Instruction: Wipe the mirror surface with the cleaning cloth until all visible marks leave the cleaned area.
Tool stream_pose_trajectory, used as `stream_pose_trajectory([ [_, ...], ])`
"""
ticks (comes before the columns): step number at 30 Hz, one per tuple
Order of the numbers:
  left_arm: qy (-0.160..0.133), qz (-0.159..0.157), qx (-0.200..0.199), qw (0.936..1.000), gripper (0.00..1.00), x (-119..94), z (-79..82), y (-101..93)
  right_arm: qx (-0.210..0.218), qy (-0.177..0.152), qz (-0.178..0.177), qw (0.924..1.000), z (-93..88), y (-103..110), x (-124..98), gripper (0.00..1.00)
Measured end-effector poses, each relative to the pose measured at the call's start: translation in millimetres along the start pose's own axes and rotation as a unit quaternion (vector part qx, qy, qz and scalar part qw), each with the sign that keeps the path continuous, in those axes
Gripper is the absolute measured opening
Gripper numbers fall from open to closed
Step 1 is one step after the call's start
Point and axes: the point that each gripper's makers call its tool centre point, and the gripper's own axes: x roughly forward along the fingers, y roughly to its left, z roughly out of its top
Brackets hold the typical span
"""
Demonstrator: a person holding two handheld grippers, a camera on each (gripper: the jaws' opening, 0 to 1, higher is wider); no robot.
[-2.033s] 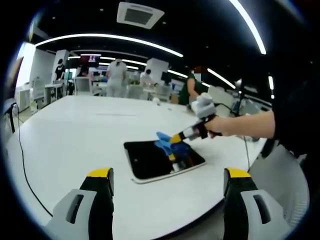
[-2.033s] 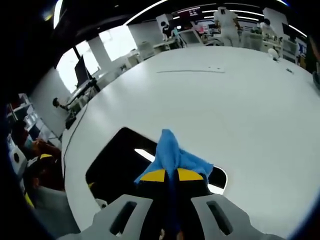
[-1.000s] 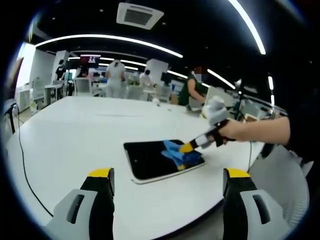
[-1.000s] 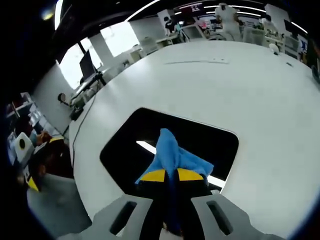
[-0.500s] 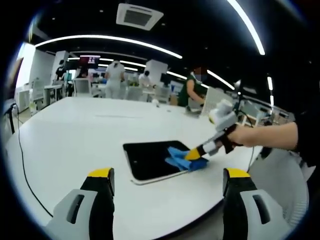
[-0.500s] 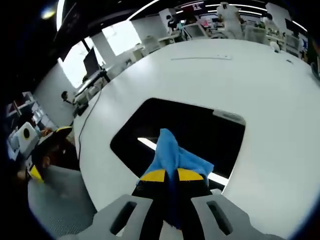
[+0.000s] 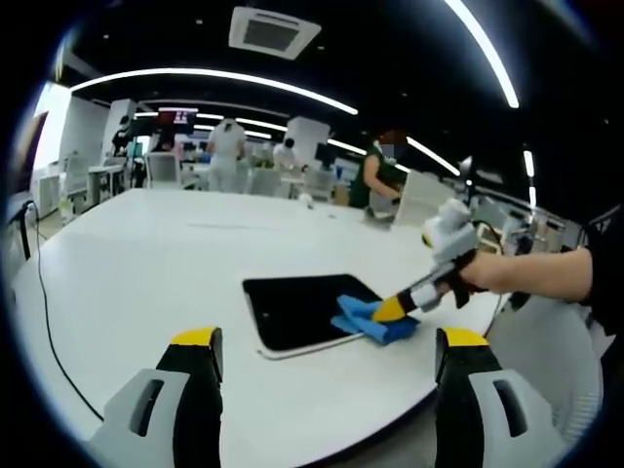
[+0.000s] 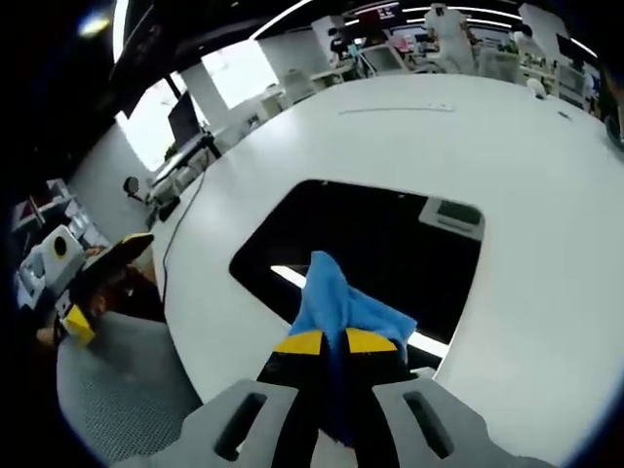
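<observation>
My right gripper (image 8: 334,341) — yellow-tipped jaws pinched on a soft, crumpled blue cleaning cloth (image 8: 341,304) — presses the cloth at the near edge of the flat, glossy black rounded-rectangle mirror (image 8: 375,244), which reflects a ceiling light strip. The mirror lies on the smooth white round-edged table (image 7: 136,263). In the left gripper view, my left gripper (image 7: 331,341) hangs above the table with jaws spread wide, holding nothing; the cloth (image 7: 375,320) overlaps the mirror's (image 7: 297,307) right corner.

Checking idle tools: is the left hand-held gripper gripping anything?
No, the left hand-held gripper has its jaws spread wide apart above the white table, with nothing between them.
</observation>
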Motion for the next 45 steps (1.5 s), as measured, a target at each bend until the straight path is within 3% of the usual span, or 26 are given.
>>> stream_pose_trajectory([
  [25,0.006,-0.002,0.0,1.0,0.91,0,-1.6,0.0,-0.005,-0.005,0.008,0.9999,-0.8,-1,-1,0.01],
  [45,0.001,-0.003,-0.001,1.0,0.92,1,-0.3,0.0,0.02,-0.01,0.004,0.9997,-8.5,-19,-17,0.01],
])
